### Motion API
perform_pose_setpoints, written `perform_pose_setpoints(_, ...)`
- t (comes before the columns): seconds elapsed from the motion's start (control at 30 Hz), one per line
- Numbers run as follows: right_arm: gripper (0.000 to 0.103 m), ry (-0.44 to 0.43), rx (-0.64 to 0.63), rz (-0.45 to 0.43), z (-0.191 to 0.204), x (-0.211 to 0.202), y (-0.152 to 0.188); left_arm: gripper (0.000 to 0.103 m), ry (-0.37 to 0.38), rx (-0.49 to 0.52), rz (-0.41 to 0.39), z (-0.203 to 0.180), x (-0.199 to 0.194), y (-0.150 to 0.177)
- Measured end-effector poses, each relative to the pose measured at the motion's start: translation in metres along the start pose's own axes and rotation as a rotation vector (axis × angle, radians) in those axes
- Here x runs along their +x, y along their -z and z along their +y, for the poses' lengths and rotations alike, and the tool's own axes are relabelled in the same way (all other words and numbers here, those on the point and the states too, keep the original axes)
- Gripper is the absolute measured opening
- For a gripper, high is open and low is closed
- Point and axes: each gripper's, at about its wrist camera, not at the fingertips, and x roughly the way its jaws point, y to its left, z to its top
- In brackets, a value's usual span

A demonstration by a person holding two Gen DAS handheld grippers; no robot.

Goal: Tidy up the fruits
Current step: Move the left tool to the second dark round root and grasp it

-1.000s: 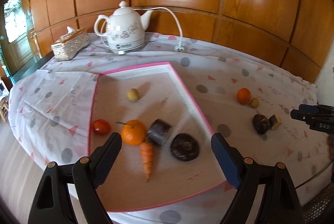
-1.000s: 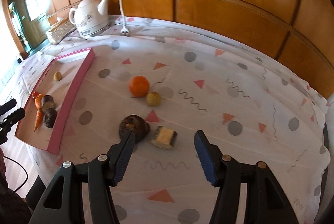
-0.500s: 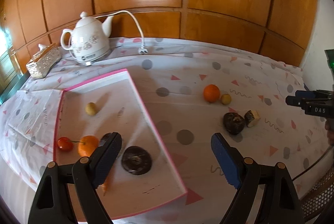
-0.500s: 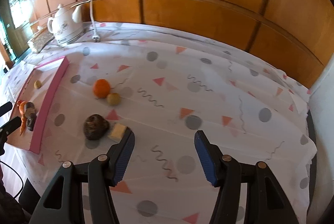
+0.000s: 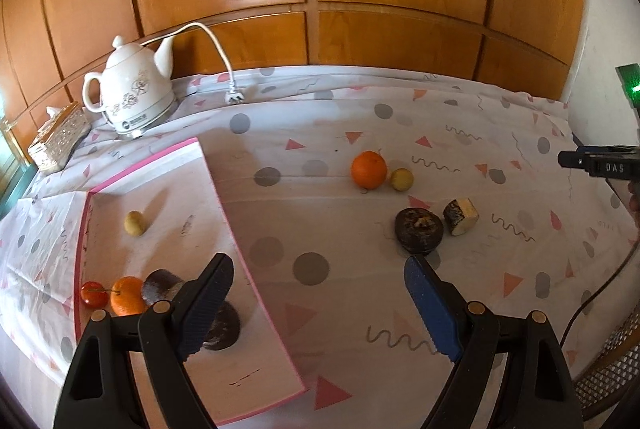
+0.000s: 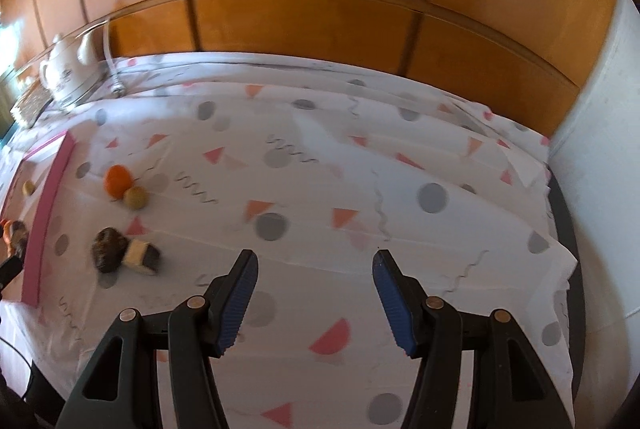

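Lying beside the dark round fruit (image 5: pixel 419 231), cut wedge (image 5: pixel 461 216) faces right

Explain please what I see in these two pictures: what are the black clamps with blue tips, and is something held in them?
They are two hand-held grippers; a person carries one in each hand, each with a camera looking along its fingers. One picture is from the left gripper, the other from the right gripper. Both are open and hold nothing. On the tablecloth lie an orange, a small yellow fruit, a dark fruit and a cut piece. The pink tray already holds several fruits. A kettle stands behind.
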Motion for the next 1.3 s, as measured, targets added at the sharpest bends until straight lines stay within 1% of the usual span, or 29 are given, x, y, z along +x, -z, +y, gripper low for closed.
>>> perform_pose_setpoints(0.17,0.061,0.029,0.082,0.005,-0.026,0.005,0.001,0.088,0.007,0.028,0.008,-0.011,0.007,-0.004)
perform_pose_setpoints(0.4,0.061,0.073,0.172,0.022,-0.049,0.012,0.002,0.088,0.032,0.078,0.022,-0.029,0.020,-0.011)
perform_pose_setpoints(0.53,0.061,0.111,0.257,0.023,-0.069,0.013,0.003,0.088,0.052,0.116,0.037,-0.040,0.031,-0.016)
perform_pose_setpoints(0.67,0.061,0.167,0.370,0.016,-0.095,0.009,0.006,0.087,0.065,0.139,0.060,-0.048,0.045,-0.020)
perform_pose_setpoints(0.73,0.062,0.175,0.421,0.021,-0.106,0.009,0.008,0.086,0.071,0.150,0.073,-0.053,0.051,-0.021)
perform_pose_setpoints(0.8,0.065,0.187,0.470,0.022,-0.117,0.008,0.010,0.085,0.078,0.159,0.088,-0.057,0.059,-0.022)
perform_pose_setpoints(0.93,0.065,0.235,0.585,-0.003,-0.142,-0.001,0.018,0.081,0.090,0.184,0.111,-0.065,0.073,-0.025)
perform_pose_setpoints(1.03,0.065,0.237,0.676,-0.004,-0.159,-0.004,0.026,0.079,0.113,0.199,0.128,-0.070,0.084,-0.026)
perform_pose_setpoints(1.1,0.065,0.246,0.716,-0.008,-0.167,-0.005,0.029,0.079,0.121,0.204,0.134,-0.072,0.088,-0.026)
perform_pose_setpoints(1.3,0.065,0.292,0.790,-0.031,-0.183,-0.013,0.037,0.072,0.151,0.221,0.159,-0.078,0.104,-0.027)
